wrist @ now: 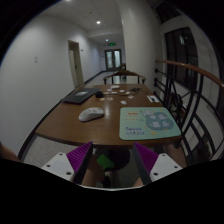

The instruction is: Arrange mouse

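Observation:
A white mouse (92, 113) lies on the round wooden table (70, 125), well beyond my fingers and to the left. A teal and white printed mat (148, 122) lies on the table to the right of the mouse, apart from it. My gripper (112, 160) is at the table's near edge. Its purple pads (76, 158) stand wide apart and press on nothing. A dark shape with a green patch (107, 158) shows low between the fingers; I cannot tell what it is.
A dark flat laptop or folder (80, 96) lies behind the mouse. Small papers (124, 90) lie at the far side of the table. Chairs (172, 98) stand along the right. A corridor with doors (112, 58) runs beyond.

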### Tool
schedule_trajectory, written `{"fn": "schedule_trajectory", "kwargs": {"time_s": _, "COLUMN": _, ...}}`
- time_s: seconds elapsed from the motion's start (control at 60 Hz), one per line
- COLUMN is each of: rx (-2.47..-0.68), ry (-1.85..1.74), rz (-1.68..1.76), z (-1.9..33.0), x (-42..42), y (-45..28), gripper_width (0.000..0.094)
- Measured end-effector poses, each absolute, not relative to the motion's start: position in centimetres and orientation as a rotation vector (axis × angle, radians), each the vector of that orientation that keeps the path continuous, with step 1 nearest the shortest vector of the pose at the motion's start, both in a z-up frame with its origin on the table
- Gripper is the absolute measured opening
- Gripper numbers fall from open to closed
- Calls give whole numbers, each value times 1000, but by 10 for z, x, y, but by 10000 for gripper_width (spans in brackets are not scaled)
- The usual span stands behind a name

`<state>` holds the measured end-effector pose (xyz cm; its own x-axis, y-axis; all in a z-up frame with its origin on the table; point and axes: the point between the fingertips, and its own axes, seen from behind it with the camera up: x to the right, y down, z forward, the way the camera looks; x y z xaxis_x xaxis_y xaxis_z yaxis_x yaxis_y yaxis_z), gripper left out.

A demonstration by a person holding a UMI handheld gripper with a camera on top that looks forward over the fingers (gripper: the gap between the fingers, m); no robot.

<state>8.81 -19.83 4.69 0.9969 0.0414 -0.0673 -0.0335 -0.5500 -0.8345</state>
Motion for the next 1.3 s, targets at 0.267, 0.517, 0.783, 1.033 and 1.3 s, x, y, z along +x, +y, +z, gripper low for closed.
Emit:
{"fn": "schedule_trajectory", "kwargs": {"time_s": 0.267, "rx": -2190, "ry": -162, "rz": 173, "z": 13, "x": 10, "y": -125, "gripper_width": 807}}
{"fn": "schedule_trajectory", "kwargs": {"time_s": 0.517, "rx": -2204, "ry": -249, "rz": 226, "z": -14, "x": -43, "y": -44, "gripper_width": 807}}
{"fn": "schedule_trajectory", "kwargs": {"time_s": 0.783, "rx": -2235, "ry": -282, "rz": 211, "z": -16, "x": -76, "y": 20, "gripper_width": 811}}
{"fn": "schedule_trajectory", "kwargs": {"time_s": 1.033, "rx": -2274, "ry": -193, "rz": 149, "z": -17, "x": -85, "y": 72, "gripper_width": 809}}
{"fn": "schedule_trajectory", "kwargs": {"time_s": 1.3, "rx": -2273, "ry": -81, "rz": 126, "z": -19, "x": -80, "y": 103, "gripper_width": 474}}
